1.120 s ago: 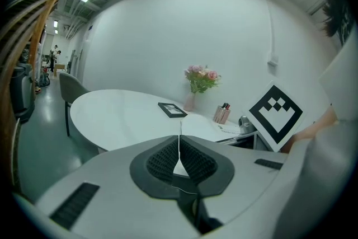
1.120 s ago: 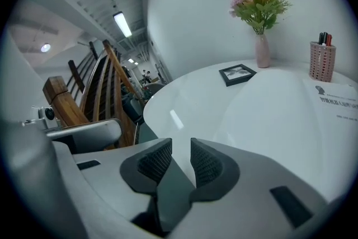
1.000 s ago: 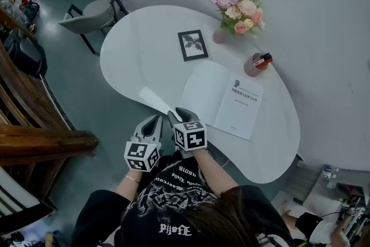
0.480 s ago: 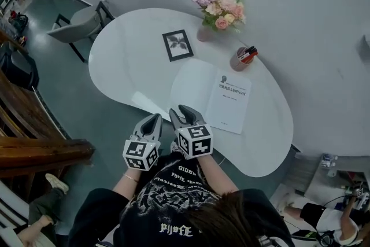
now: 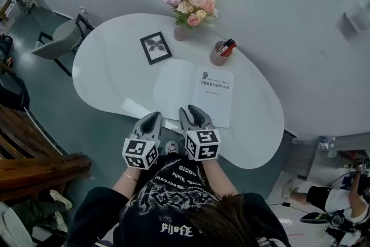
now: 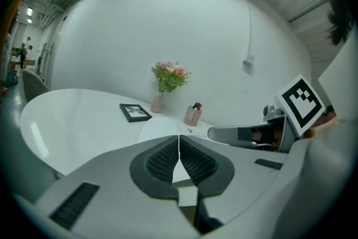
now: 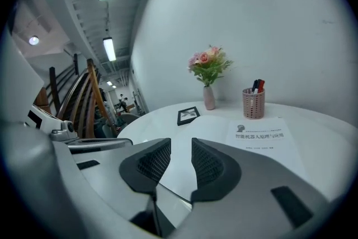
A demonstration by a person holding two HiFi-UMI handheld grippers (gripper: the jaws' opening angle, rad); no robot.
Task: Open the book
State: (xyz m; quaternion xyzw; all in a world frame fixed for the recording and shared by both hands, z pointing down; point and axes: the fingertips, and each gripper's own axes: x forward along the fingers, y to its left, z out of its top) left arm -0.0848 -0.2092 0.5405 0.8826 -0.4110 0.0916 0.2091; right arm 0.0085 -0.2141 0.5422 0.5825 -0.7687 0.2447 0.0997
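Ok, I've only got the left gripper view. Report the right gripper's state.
Observer: The right gripper is open, nothing between its jaws; they have just been closing a little.
Operator: Now tell me how the book lies.
Observer: Open and flat on the table, printed page nearer the right gripper.
Operator: Place both grippers from above.
Observer: The left gripper and the right one both hover at the table's near edge; neither touches the book.

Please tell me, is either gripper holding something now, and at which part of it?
Nothing is held. The left gripper has its fingers together on nothing. The right gripper has just been closing a little, but its fingers stand apart and empty. The book lies untouched.
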